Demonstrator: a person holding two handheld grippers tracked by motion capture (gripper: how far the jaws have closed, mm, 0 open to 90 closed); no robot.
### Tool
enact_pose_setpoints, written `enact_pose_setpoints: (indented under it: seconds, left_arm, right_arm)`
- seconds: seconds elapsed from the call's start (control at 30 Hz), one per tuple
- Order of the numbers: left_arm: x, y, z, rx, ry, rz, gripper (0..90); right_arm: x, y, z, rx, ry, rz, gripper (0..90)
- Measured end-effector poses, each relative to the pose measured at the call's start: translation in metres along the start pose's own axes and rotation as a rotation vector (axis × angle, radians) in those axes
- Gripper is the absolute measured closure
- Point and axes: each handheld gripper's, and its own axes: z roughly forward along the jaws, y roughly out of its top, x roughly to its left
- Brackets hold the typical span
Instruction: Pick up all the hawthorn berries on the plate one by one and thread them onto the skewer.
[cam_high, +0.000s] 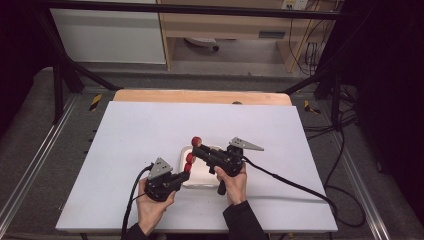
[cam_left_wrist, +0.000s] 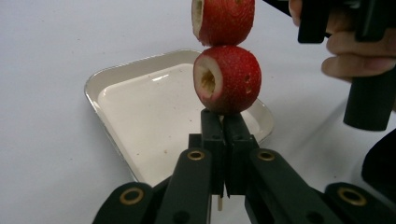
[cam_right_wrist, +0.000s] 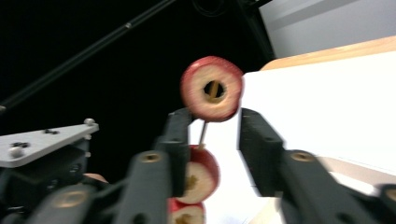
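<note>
My left gripper (cam_high: 184, 176) is shut on a thin wooden stick (cam_left_wrist: 219, 203) that stands upright over a small white tray (cam_left_wrist: 140, 126). Two cored red fruits (cam_left_wrist: 227, 79) are threaded on the stick just above its closed jaws. A third cored red fruit (cam_right_wrist: 212, 88) sits at the top of the stick, which shows through its hole. My right gripper (cam_right_wrist: 215, 114) holds that top fruit, a jaw tip touching it on each side. In the high view this fruit (cam_high: 196, 141) is at the tip of the right gripper (cam_high: 198, 148), above the two lower fruits (cam_high: 189, 164).
The white tray (cam_high: 200, 176) lies on a white sheet (cam_high: 150, 130) covering the table, between my two hands. A wooden edge (cam_high: 200, 96) runs along the table's far side. Cables trail from both grippers, the right one across the sheet toward the right edge.
</note>
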Motion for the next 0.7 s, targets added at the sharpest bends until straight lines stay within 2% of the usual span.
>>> enact_pose_setpoints:
  seconds: [0.07,0.13,0.23,0.33,0.4,0.53,0.57,0.7]
  left_arm:
    - [0.0,-0.001,0.0,0.01,0.003,0.007,88.7]
    - [0.0,-0.002,0.001,0.016,0.001,0.008,88.7]
    - [-0.001,-0.003,0.003,0.024,-0.003,0.02,88.7]
    - [-0.004,-0.004,0.006,0.044,-0.003,0.048,88.7]
    - [-0.006,-0.005,0.007,0.05,0.0,0.064,88.8]
    - [-0.005,-0.005,0.005,0.051,0.01,0.045,88.8]
    - [-0.004,-0.006,0.005,0.051,0.007,0.037,88.8]
    - [0.0,-0.008,0.004,0.047,-0.019,0.015,88.9]
  right_arm:
    - [0.001,0.004,-0.002,-0.005,-0.021,-0.026,52.6]
    - [0.003,0.008,-0.005,-0.019,-0.028,-0.045,49.7]
    - [0.003,0.014,-0.008,-0.036,-0.031,-0.049,47.0]
    - [0.001,0.018,-0.007,-0.037,-0.034,-0.036,50.5]
    - [0.0,0.018,-0.006,-0.023,-0.023,-0.022,61.3]
    - [-0.001,0.017,-0.006,-0.012,-0.024,-0.001,62.4]
    - [0.0,0.016,-0.006,-0.017,-0.035,0.009,62.5]
    - [0.001,0.012,-0.005,-0.02,-0.026,0.024,62.6]
